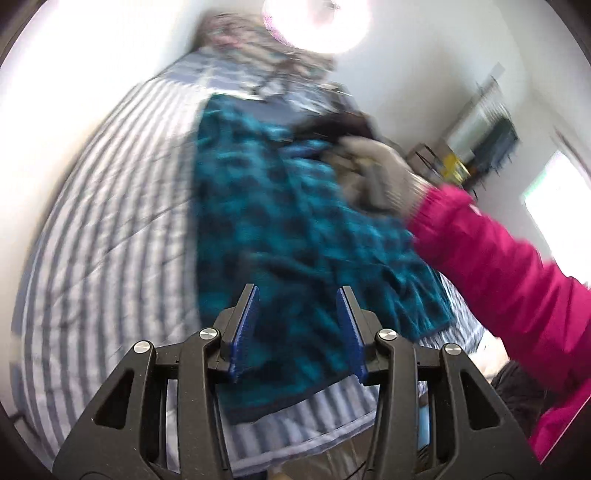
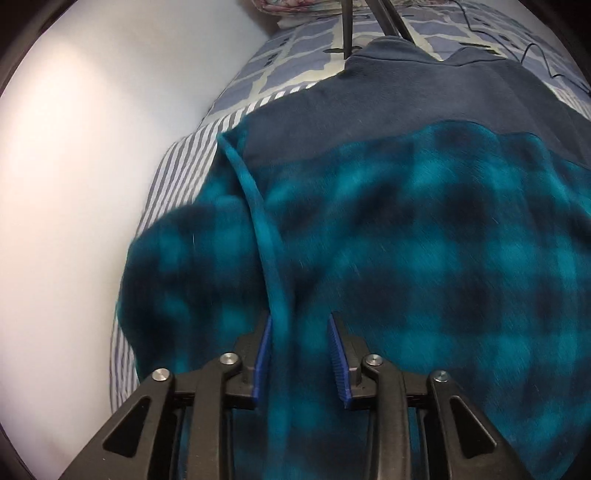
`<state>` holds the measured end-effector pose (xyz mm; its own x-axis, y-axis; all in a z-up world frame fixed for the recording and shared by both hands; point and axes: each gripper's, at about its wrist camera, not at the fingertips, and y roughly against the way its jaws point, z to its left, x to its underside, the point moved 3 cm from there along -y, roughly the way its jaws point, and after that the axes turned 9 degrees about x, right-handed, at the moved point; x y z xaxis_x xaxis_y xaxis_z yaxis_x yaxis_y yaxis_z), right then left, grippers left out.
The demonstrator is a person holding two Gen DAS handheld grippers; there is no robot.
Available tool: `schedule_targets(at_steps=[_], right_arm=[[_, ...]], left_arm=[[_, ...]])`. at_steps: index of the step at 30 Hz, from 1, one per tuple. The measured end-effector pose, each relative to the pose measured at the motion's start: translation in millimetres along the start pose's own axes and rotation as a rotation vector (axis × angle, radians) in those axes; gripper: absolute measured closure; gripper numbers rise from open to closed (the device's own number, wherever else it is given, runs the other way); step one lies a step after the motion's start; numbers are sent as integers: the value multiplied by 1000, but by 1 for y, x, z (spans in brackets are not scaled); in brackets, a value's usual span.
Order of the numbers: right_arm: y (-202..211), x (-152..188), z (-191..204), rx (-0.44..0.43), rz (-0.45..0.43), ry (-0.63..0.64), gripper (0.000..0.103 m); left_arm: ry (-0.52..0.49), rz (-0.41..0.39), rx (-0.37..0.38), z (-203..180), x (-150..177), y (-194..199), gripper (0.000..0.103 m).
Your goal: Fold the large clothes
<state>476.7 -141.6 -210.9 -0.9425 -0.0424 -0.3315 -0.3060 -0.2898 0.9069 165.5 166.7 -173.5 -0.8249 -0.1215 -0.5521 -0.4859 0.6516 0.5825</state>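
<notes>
Teal and black checked fleece top (image 1: 266, 221) lies spread on a bed with a blue and white striped cover (image 1: 110, 206); its upper part is plain dark navy (image 2: 369, 96), seen in the right wrist view. Both views blurred.

Left gripper (image 1: 299, 332) hovers over the near hem end of the fleece, jaws wide apart, blue ribbed pads (image 1: 245, 328) on both sides with checked fabric showing in the gap. Cannot tell if the pads touch the cloth; nothing pinched between them.

Right gripper (image 2: 301, 354) sits low over the fleece, jaws apart. A raised teal fold ridge (image 2: 258, 221) runs from the navy yoke down into the gap, close to the left pad (image 2: 263, 354). The pads are not closed on it.

In the left wrist view a gloved hand (image 1: 380, 173) in a grey glove reaches in from the right over the far part of the fleece, pink sleeve (image 1: 509, 266) behind it. Right gripper itself not visible there, blurred.

Patchwork bedding (image 2: 295, 40) with blue squares lies past the navy end, thin black cables (image 2: 546, 51) on it. White wall (image 2: 74, 184) runs along the bed's left side. Bright lamp glare (image 1: 317, 18) at top of the left view, window (image 1: 557, 192) at far right.
</notes>
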Motion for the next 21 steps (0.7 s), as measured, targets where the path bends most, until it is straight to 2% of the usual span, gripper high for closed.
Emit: schedule_targets(at_steps=[3,4,7,10,12,14,16,18,20,21], right_arm=[[26,28,5,18,-21,82,69],[34,38,9,-7,-25,107,69],[54,76,25,-104,-6,188,69],[56,120,46,-206,69,259,71],[53,146,60,-247,109,290,71],[43,170,72,-300,187,296,72],[41,189,77,-328,229,301,72],[49,200,77,-377,249,313,72],[68,216,74,-479,281,330,72],[80,227,71,-503,300,372,72]], left_arm=[[85,-10,-6,30,1,9,59],[106,-5,6,37,1,7,59],[116,-10,-36,52,-5,-5,59],[158,-36,-36,64,-8,-10,59],[181,-47,-19,63,-5,-10,59],[192,-47,-15,61,-2,-9,59],[196,-48,-29,60,1,-7,59],[199,-49,-34,59,7,1,59],[202,-46,-40,58,12,5,59],[205,-41,-44,58,15,5,59]])
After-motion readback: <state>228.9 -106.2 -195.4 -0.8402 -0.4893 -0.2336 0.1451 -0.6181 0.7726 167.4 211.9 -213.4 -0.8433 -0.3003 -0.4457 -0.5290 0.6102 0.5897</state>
